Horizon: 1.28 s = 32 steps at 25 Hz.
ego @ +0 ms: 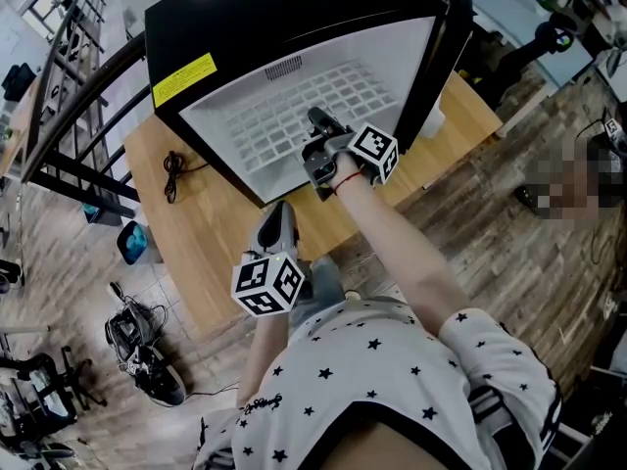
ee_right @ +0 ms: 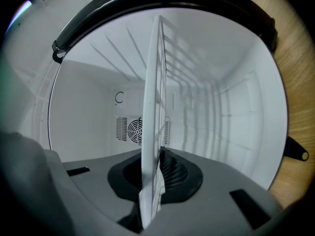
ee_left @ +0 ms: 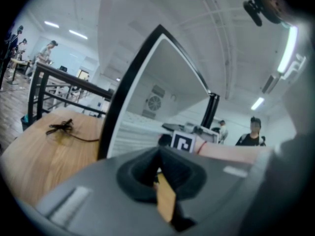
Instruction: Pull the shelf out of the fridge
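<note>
Right tool [ee_right: 151, 181] is pinching the shelf [ee_right: 153, 77] edge, left tool [ee_left: 160, 176] idle and closed up, so I'd pull it straight and level out of the fridge [ego: 294, 18].

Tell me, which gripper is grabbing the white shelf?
The right gripper, reaching into the fridge with its jaws clamped on the shelf. The left gripper hangs outside above the table, holding nothing.

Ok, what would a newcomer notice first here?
The black fridge on the wooden table, its white inside open to the camera. The right gripper reaches in, clamped on the front edge of the wire shelf; the left gripper hangs back empty over the table.
</note>
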Each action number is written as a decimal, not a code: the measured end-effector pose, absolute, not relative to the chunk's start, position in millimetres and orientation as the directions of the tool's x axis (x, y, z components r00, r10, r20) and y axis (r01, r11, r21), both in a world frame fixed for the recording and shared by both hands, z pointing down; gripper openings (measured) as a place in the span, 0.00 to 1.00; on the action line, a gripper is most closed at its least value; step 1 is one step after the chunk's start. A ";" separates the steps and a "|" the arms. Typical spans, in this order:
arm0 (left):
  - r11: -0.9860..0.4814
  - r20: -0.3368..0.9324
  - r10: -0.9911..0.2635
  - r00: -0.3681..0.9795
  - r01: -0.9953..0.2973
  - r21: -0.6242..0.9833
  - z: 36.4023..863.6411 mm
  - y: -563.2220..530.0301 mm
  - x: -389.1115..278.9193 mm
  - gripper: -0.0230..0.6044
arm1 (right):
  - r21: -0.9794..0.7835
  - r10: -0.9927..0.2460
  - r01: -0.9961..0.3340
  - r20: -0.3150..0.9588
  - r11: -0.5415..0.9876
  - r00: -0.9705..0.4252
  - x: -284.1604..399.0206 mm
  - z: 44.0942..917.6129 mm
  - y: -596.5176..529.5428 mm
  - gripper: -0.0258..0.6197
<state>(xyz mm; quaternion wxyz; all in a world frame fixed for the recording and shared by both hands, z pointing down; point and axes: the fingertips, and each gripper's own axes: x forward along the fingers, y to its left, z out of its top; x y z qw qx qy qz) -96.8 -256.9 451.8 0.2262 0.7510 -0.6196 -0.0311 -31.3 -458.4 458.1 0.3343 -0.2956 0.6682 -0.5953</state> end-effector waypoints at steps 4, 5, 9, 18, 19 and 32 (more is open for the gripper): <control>-0.129 0.233 -0.945 0.229 -0.916 0.379 449.7 -253.2 -96.0 0.05 | -0.993 -0.793 0.004 -0.097 0.117 -0.601 -28.0 456.8 -454.2 0.11; -0.128 0.233 -0.945 0.229 -0.916 0.379 449.3 -252.1 -95.5 0.05 | -0.993 -0.793 0.006 -0.098 0.118 -0.601 -26.9 456.4 -452.9 0.11; -0.127 0.233 -0.945 0.228 -0.916 0.381 451.9 -245.8 -94.5 0.05 | -0.993 -0.794 0.008 -0.100 0.120 -0.600 -24.7 457.8 -446.6 0.11; -0.133 0.232 -0.944 0.235 -0.914 0.384 452.3 -235.3 -91.3 0.05 | -0.993 -0.794 0.012 -0.104 0.120 -0.600 -19.9 458.2 -435.2 0.10; -0.133 0.231 -0.944 0.235 -0.914 0.384 452.0 -234.2 -91.0 0.05 | -0.993 -0.794 0.011 -0.103 0.120 -0.600 -19.3 458.5 -433.9 0.10; -0.131 0.225 -0.946 0.232 -0.912 0.389 453.1 -216.9 -87.8 0.05 | -0.993 -0.801 0.025 -0.108 0.116 -0.588 -8.9 460.8 -415.7 0.10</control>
